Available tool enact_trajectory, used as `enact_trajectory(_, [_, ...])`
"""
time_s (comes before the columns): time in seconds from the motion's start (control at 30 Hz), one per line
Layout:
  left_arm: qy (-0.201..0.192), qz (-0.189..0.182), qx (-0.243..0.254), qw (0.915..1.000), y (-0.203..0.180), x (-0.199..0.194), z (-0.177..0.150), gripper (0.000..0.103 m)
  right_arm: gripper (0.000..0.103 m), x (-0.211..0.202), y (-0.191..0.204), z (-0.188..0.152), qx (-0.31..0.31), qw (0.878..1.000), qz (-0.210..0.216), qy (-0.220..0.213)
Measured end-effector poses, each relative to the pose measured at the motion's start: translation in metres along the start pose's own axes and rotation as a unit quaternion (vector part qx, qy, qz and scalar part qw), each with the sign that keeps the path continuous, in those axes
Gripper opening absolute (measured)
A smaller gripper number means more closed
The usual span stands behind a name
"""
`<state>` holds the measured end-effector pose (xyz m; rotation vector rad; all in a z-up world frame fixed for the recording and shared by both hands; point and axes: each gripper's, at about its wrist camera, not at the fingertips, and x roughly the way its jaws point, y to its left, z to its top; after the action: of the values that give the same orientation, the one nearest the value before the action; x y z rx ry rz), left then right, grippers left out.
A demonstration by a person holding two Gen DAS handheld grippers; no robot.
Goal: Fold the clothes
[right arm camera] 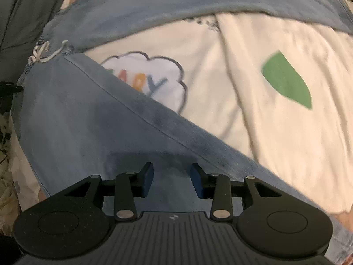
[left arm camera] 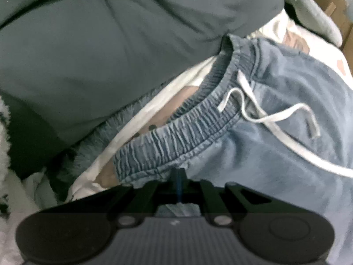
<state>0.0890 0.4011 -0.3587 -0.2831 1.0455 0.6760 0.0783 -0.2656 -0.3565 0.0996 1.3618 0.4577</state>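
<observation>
Light blue denim-look pants with an elastic waistband and a white drawstring lie on a cream printed sheet. My left gripper is shut on the pants just below the waistband. In the right wrist view the two legs spread apart: one leg runs under my right gripper, the other leg crosses the top. My right gripper is open and empty, its blue pads just above the near leg.
A grey-green pillow or cover lies beyond the waistband. The cream sheet has a cloud print and a green shape. White fluffy fabric lies at the left; cardboard sits at the far right.
</observation>
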Motion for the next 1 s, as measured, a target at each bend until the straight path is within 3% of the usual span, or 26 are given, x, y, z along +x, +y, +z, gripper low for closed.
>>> enact_trajectory(0.2, [0.016,-0.006,-0.043,0.9989,0.012,0.017,-0.003,0.003,0.044,-0.008,-0.021,-0.019,0.005,1.000,-0.025,0.014])
enact_trajectory(0.37, [0.039,-0.002,-0.030,0.9988,0.001,0.005,0.010,0.003,0.044,-0.011,-0.033,-0.027,0.006,0.999,-0.033,0.018])
enact_trajectory(0.53, [0.015,-0.029,-0.035,0.9989,-0.008,-0.021,0.020,0.008,0.045,-0.012,-0.037,-0.032,0.011,0.999,-0.029,0.013])
enact_trajectory(0.6, [0.010,-0.041,-0.028,0.9987,-0.020,-0.027,0.027,0.009,0.047,-0.011,-0.039,-0.036,0.015,1.000,-0.025,0.011])
enact_trajectory(0.73, [-0.003,-0.073,-0.018,0.9972,-0.049,-0.033,0.044,0.025,0.049,-0.011,-0.044,-0.043,0.024,1.000,-0.015,0.008])
enact_trajectory(1.0, [-0.020,-0.126,0.018,0.9916,-0.123,-0.029,0.064,0.029,0.048,-0.012,-0.047,-0.051,0.020,1.000,-0.011,-0.003])
